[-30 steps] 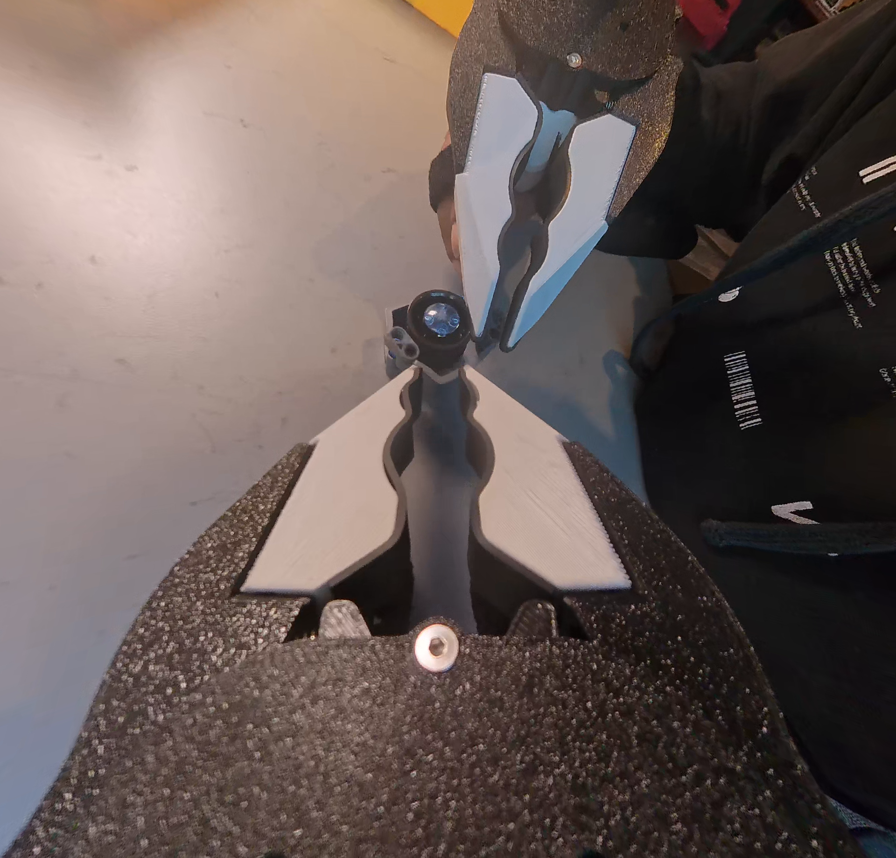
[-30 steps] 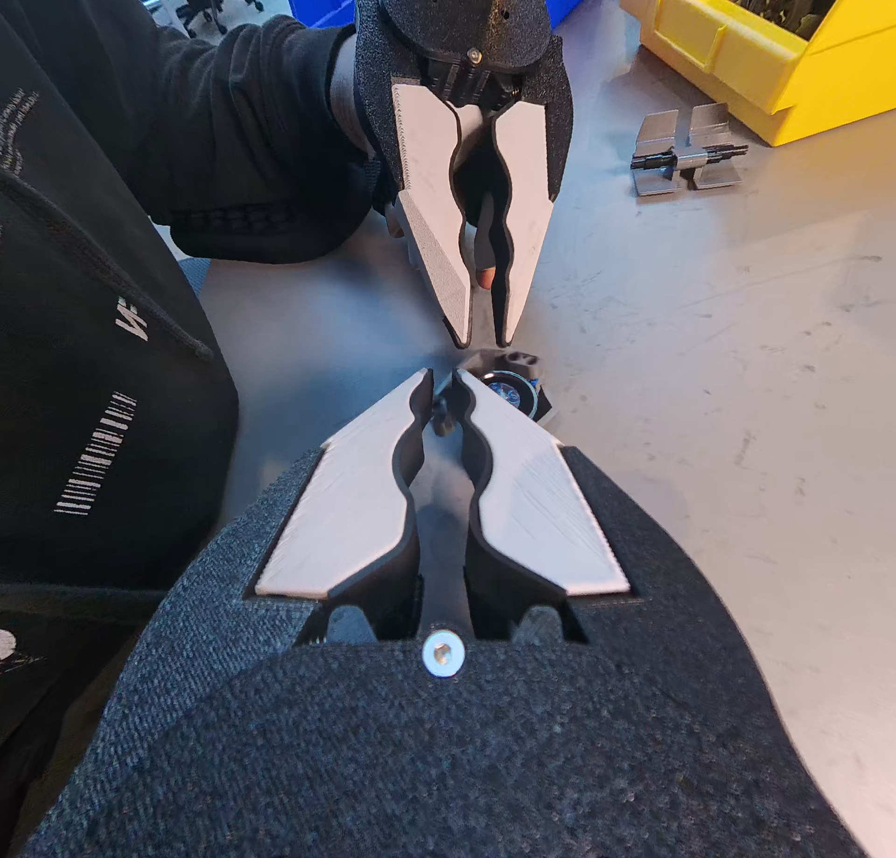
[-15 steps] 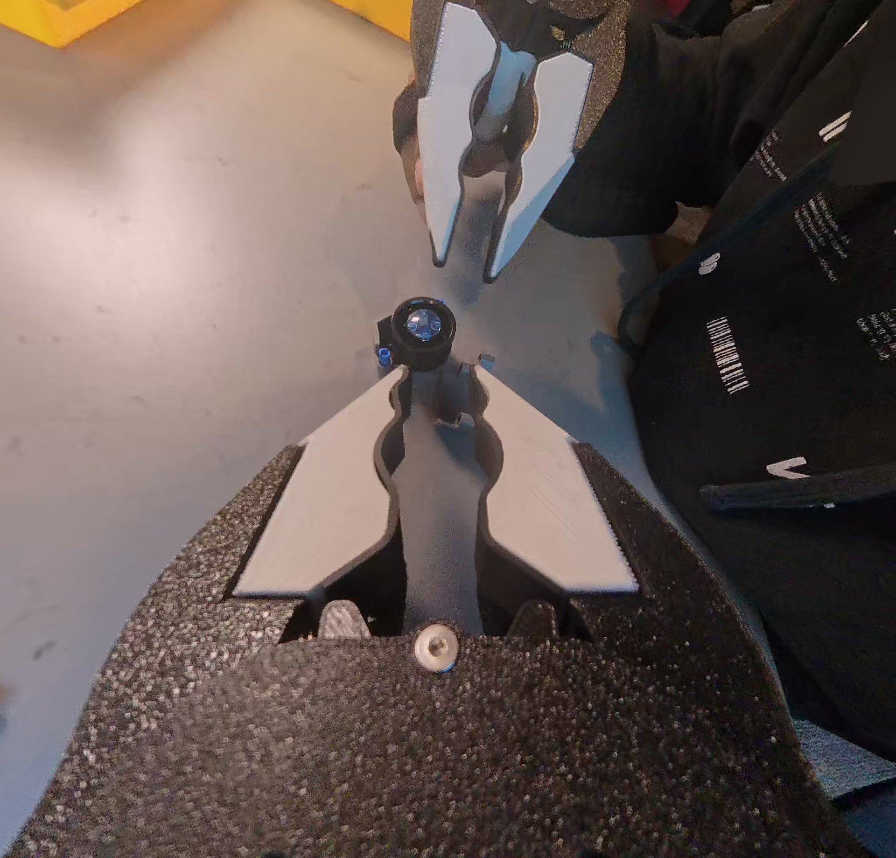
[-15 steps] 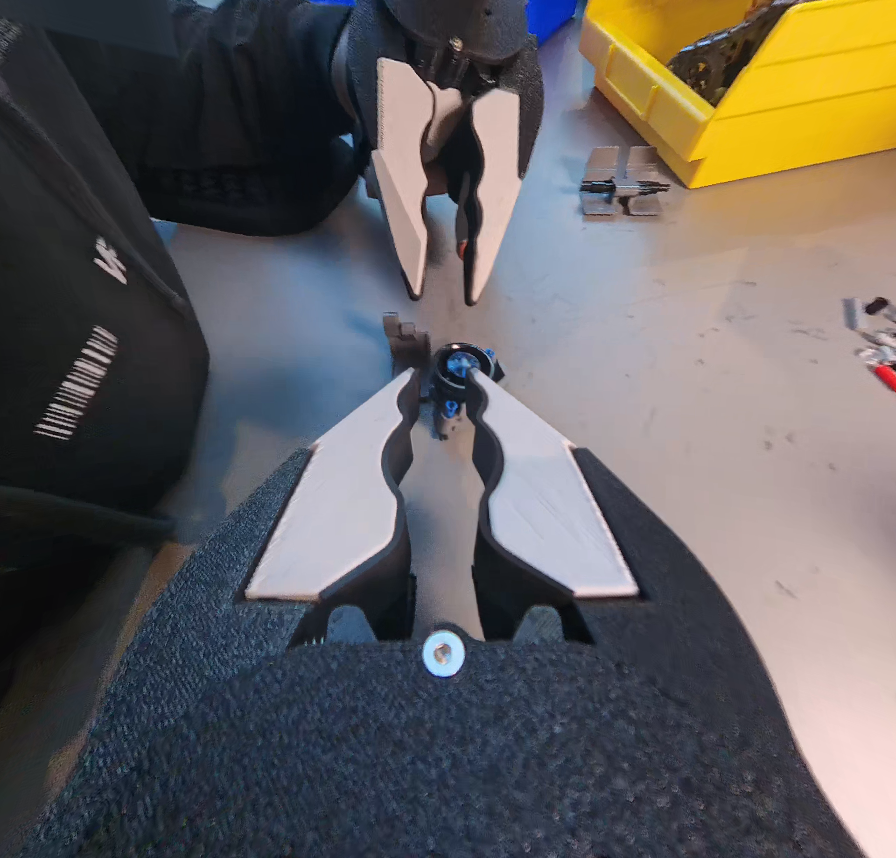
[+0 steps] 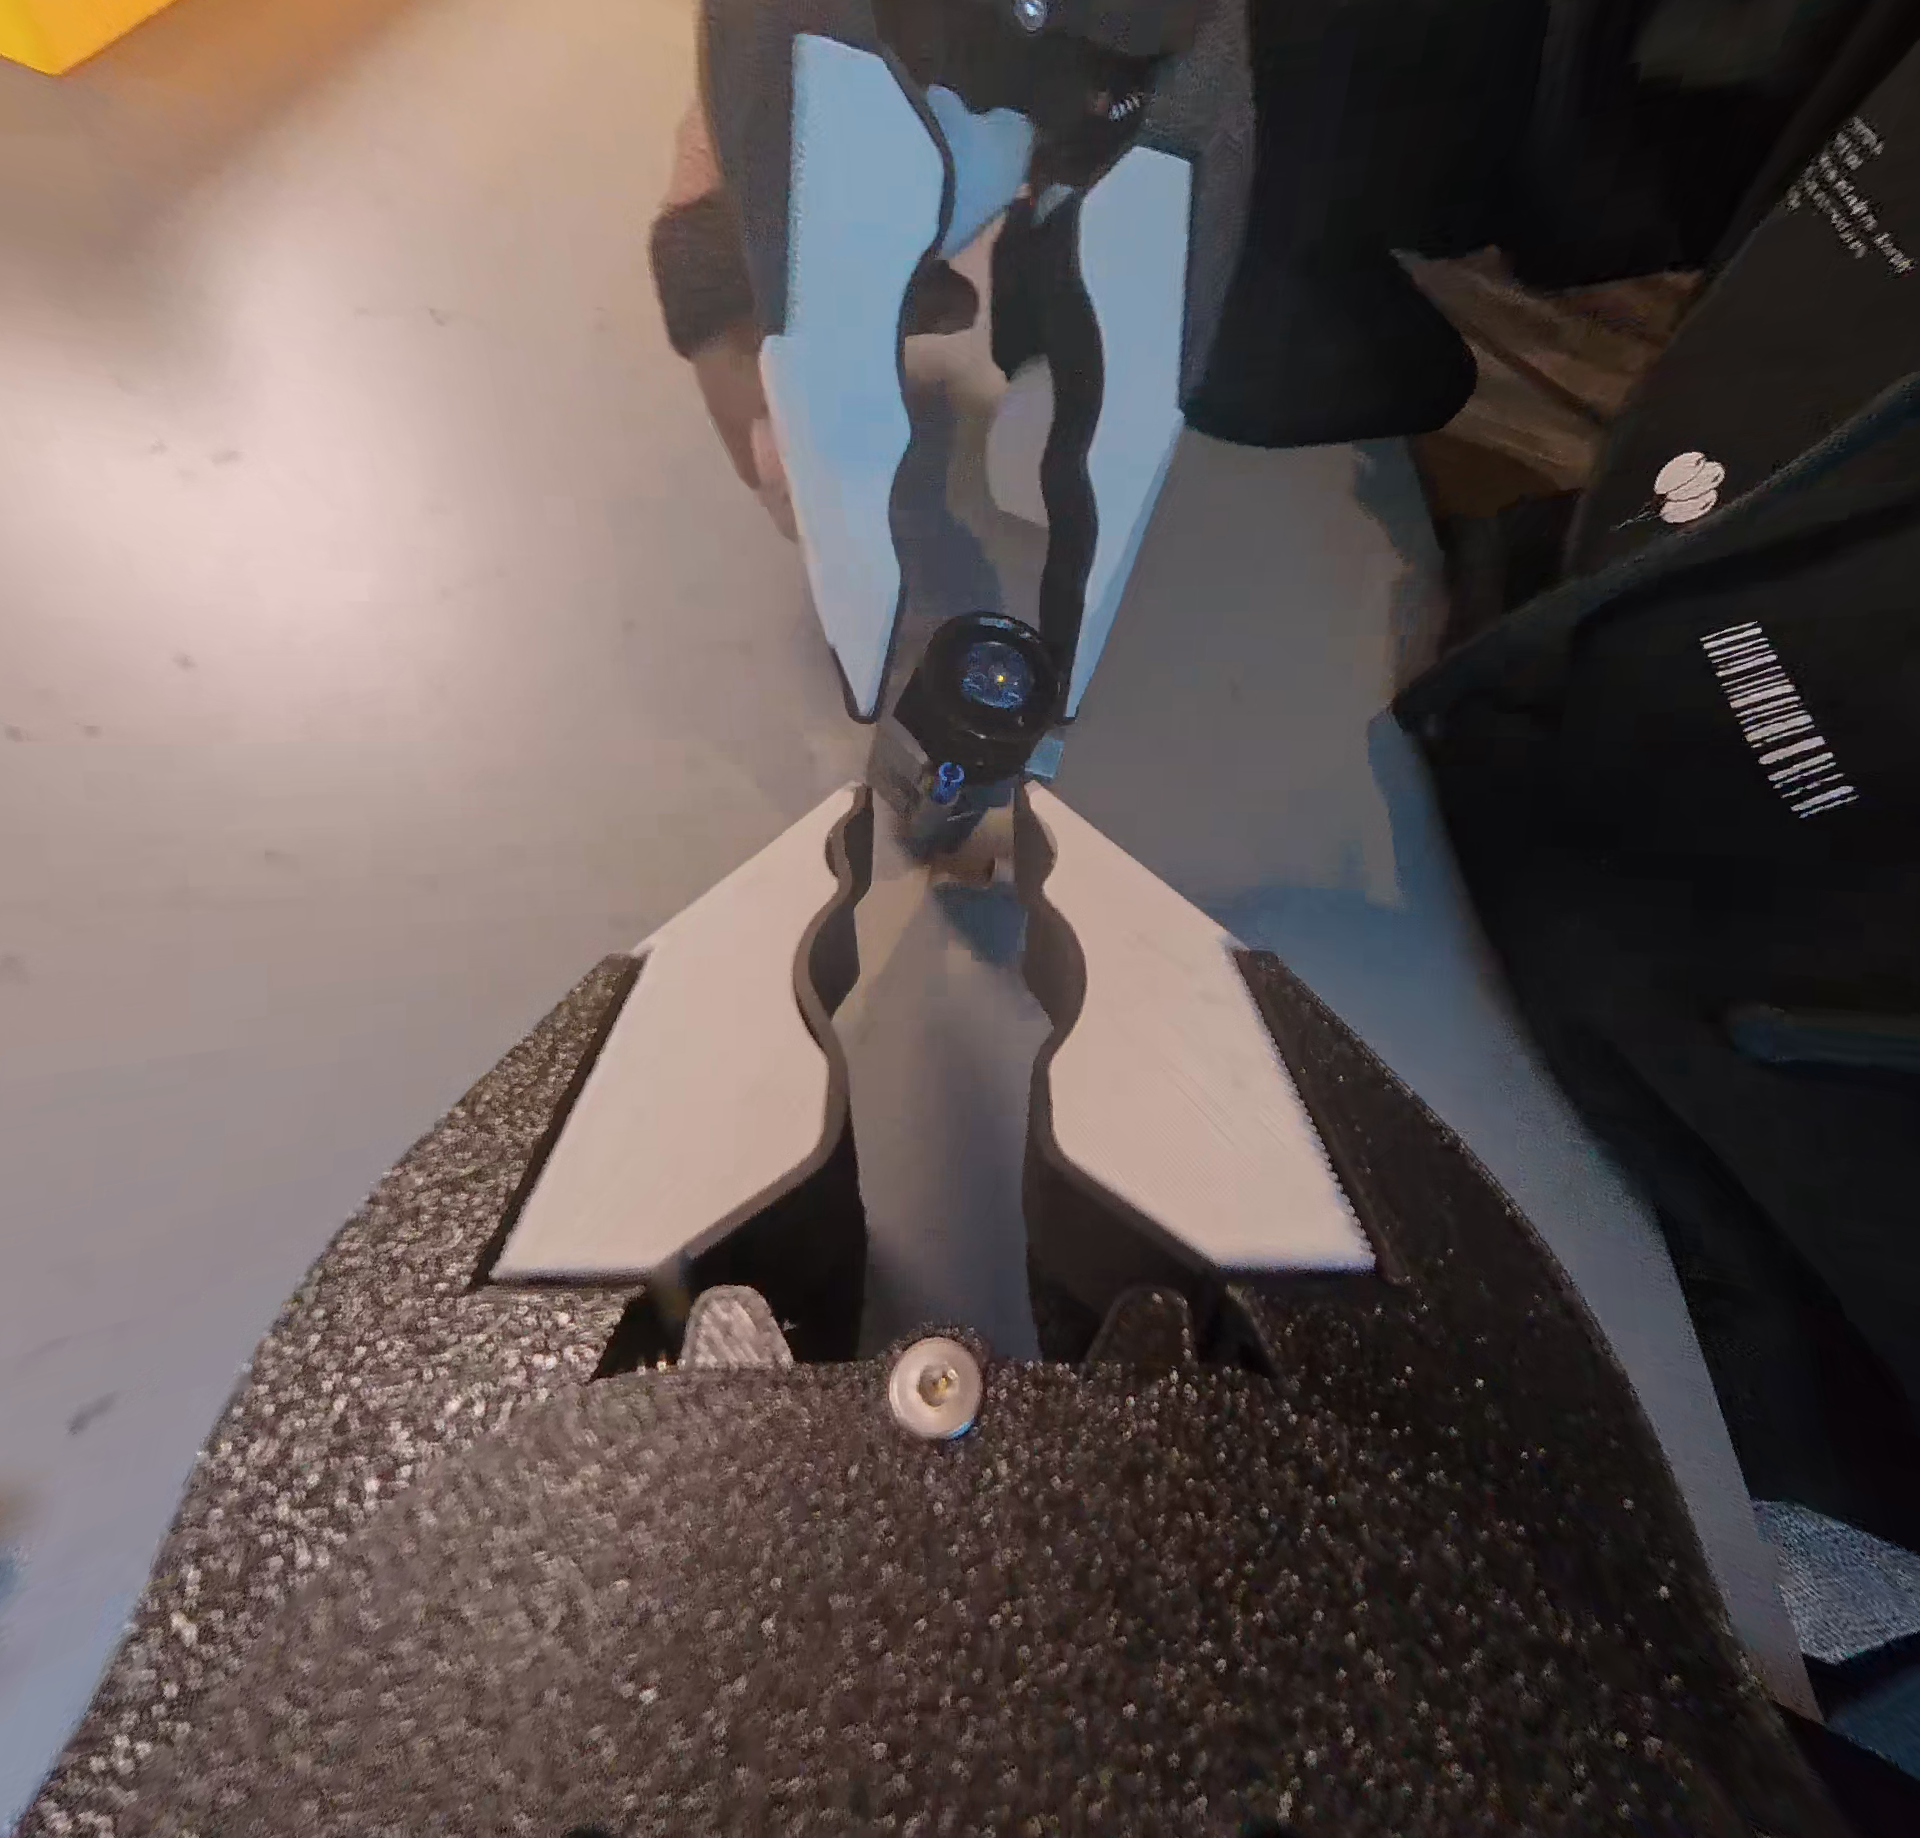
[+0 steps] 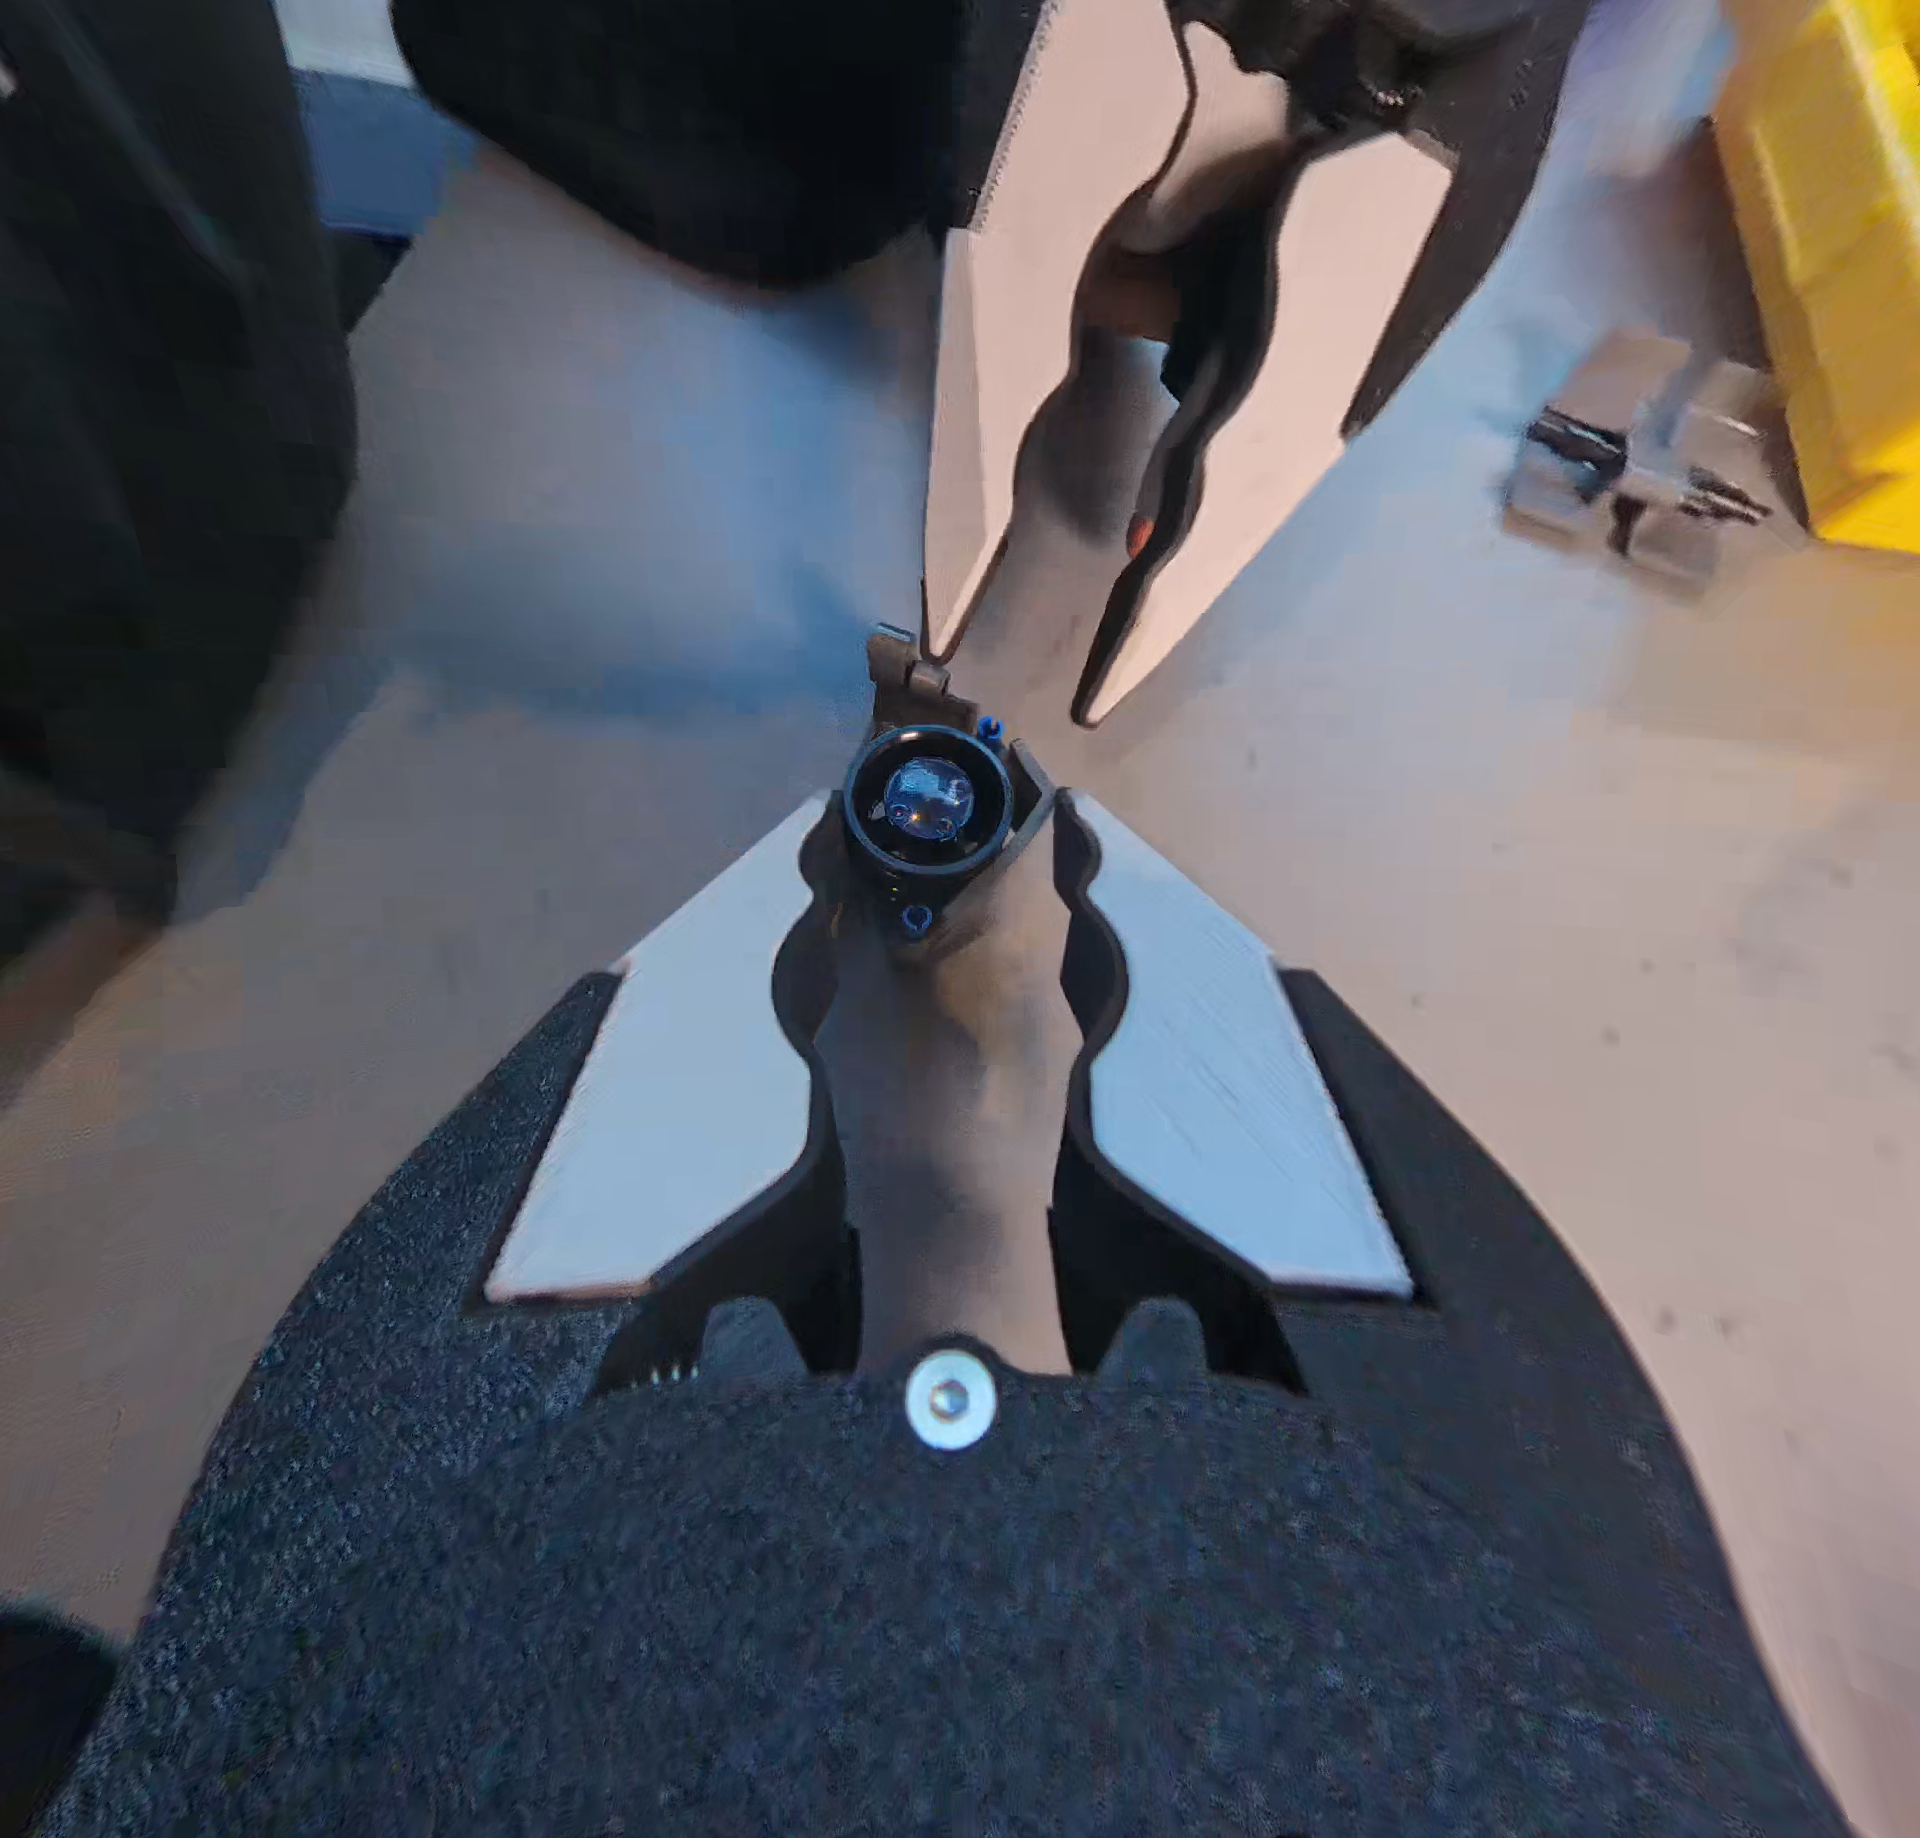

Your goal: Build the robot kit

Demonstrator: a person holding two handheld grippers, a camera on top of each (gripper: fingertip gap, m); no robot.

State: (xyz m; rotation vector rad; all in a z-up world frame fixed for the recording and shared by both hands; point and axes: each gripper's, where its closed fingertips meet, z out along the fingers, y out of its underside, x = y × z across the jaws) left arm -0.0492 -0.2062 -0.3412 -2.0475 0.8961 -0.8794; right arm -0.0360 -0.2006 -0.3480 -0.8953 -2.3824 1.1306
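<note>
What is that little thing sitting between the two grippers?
A small black round part with a shiny lens lies between the left gripper and right gripper, shown in both views.

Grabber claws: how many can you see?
2. The left gripper reaches in from one side of the small black lens part; the right gripper faces it from the other.

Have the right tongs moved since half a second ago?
Yes. The right tongs came up to the black lens part on the table and now straddle it.
</note>
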